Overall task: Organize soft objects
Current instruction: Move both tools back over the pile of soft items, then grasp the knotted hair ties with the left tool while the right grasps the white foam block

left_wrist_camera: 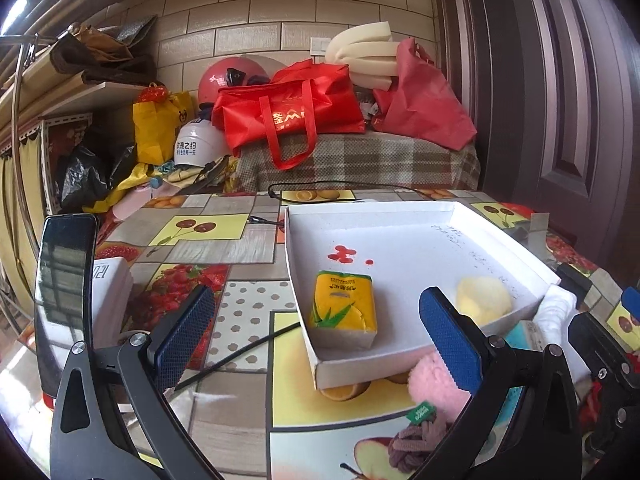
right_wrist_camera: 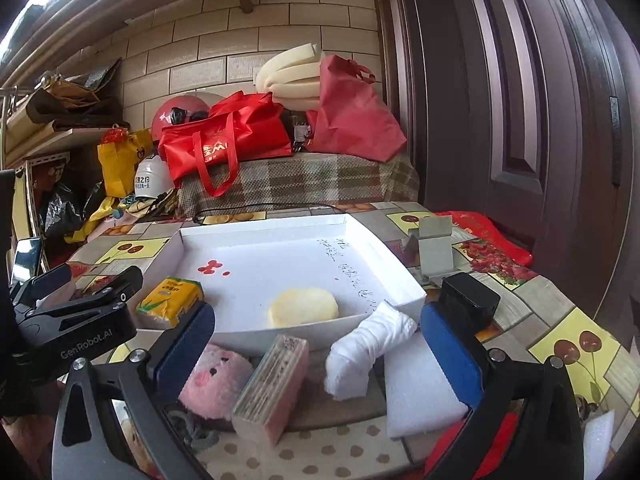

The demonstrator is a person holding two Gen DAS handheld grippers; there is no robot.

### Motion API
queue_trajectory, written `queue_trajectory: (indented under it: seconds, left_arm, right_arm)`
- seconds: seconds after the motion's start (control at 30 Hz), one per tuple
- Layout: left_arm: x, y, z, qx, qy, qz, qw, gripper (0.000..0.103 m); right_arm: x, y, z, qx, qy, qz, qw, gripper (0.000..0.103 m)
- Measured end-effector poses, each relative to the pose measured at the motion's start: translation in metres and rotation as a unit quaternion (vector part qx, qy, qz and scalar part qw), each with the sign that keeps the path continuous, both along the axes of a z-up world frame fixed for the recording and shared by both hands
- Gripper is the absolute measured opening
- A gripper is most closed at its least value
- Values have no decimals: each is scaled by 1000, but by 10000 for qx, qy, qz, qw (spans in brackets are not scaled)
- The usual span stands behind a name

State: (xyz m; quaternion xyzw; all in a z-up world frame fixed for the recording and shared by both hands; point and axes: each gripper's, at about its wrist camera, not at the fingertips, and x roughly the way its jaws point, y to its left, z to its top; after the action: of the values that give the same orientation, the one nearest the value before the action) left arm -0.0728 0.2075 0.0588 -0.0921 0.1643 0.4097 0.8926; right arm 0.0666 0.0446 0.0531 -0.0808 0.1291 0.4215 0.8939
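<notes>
Right gripper (right_wrist_camera: 318,344), bottom of right wrist view: released, blue pads wide apart, nothing held. Between them on the table (right_wrist_camera: 552,304): pink plush (right_wrist_camera: 216,380), striped sponge block (right_wrist_camera: 272,384), rolled white cloth (right_wrist_camera: 368,348), white foam sheet (right_wrist_camera: 420,384).

Left gripper (left_wrist_camera: 316,336), bottom of left wrist view: released, empty.

Behind, frame centre: white tray (right_wrist_camera: 396,256) holding 1 yellow tissue pack (left_wrist_camera: 344,308) and 1 pale yellow puff (right_wrist_camera: 302,306).

Upper centre: red bag (left_wrist_camera: 288,116).
</notes>
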Motion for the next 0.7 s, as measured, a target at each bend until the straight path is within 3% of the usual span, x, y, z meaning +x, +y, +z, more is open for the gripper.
queue_trajectory:
  seconds: [0.13, 0.33, 0.43, 0.53, 0.63, 0.7]
  left_arm:
    - [-12, -14, 0, 38, 5, -261, 9997, 103]
    - [-20, -33, -4, -24, 170, -719, 9973, 103]
    - [-18, -36, -6, -183, 299, -993, 9944, 103]
    - [-11, -34, -12, -539, 552, -1417, 9869, 103]
    - [-1, -30, -25, -1093, 844, -1851, 9730, 103]
    - [3, -29, -29, -1284, 944, -1914, 9685, 103]
  right_arm:
    - [-13, -17, -2, -167, -97, 173, 9997, 103]
    - [-18, -78, 4, 242, -220, 74, 9994, 103]
    - [11, -122, 11, 664, 140, -343, 9971, 103]
    - [44, -151, 12, 638, 555, -479, 9953, 103]
    - [69, -175, 7, 465, 1193, 312, 9913, 103]
    - [79, -188, 9, 197, 1227, 649, 9901, 103]
